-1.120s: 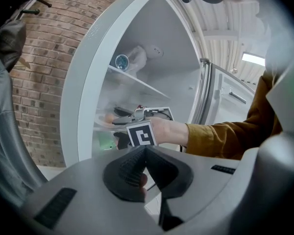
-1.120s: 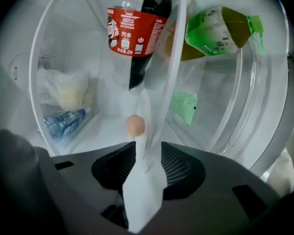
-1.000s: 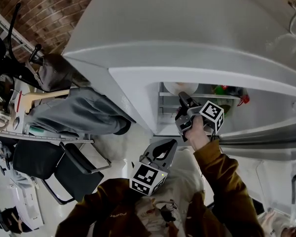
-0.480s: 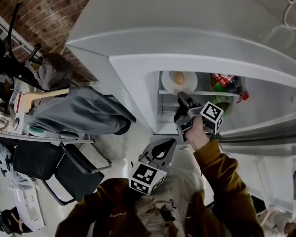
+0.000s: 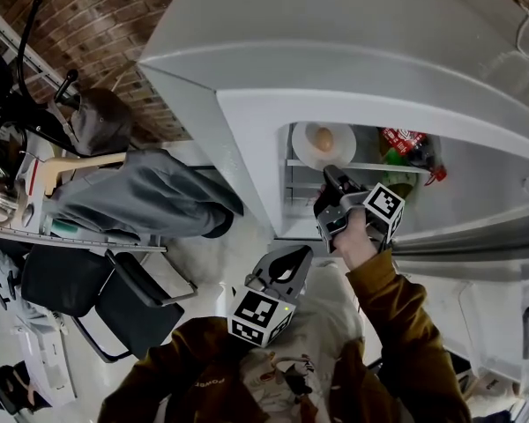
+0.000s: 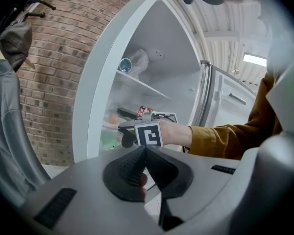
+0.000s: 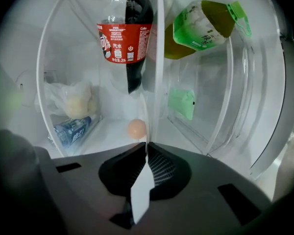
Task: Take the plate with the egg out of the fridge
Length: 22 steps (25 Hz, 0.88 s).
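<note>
Fridge (image 5: 247,139) is standing open. One plate (image 5: 304,148) is sitting on a shelf (image 5: 375,167) inside, carrying one egg (image 5: 324,138) near its middle.

Two tools are showing.
- Right tool (image 5: 331,174) is reaching into the fridge, roughly level. Its jaws have just been closing and are now pinching the plate's near rim. In the right gripper view the rim is showing as a thin white sliver between the pads, with the egg just beyond the tips.
- Left tool (image 5: 291,258) is hanging outside the fridge, below the right hand (image 5: 353,236). Its jaws are pressing together on nothing.

Other stock, counting from the right gripper view:
- one cola bottle (image 7: 125,38)
- one green bottle (image 7: 206,26)
- one green pack (image 7: 182,103)
- one blue container (image 7: 73,130)
- one pale bag (image 7: 71,102)

In the head view the cola bottle and green bottle are lying just right of the plate. The blue container and bag are sitting side by side. In the left gripper view they are sitting on a higher shelf than the egg.
</note>
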Available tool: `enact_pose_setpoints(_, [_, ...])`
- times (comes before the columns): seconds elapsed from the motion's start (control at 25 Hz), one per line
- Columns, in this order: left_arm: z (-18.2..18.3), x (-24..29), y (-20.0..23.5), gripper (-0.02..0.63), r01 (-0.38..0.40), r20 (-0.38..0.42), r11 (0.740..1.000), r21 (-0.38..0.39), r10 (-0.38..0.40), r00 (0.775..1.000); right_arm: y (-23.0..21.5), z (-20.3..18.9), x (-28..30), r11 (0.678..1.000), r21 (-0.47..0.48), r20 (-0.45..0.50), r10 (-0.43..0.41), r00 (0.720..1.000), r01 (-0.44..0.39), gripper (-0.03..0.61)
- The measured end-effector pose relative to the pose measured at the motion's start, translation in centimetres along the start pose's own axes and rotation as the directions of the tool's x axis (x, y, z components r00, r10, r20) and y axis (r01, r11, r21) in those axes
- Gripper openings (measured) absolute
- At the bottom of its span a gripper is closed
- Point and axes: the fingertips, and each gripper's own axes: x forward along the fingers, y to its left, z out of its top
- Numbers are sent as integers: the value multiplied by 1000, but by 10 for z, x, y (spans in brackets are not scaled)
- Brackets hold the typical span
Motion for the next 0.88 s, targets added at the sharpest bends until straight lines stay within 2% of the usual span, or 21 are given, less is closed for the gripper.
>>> enact_pose_setpoints(0.36, [0, 5, 0, 8, 12, 1, 1000, -2, -12, 1000, 2, -4, -9, 1000, 10, -12, 5, 1000, -5, 20])
enact_pose_setpoints(0.6, [0, 6, -4, 7, 19, -5, 1000, -3, -19, 1000, 4, -7, -10, 999, 25, -32, 43, 999, -43, 21])
enact_pose_setpoints(0.88, [-2, 2, -3, 8, 11, -7, 1000, -5, -11, 1000, 2, -3, -1, 999, 32, -32, 10, 999, -9, 21])
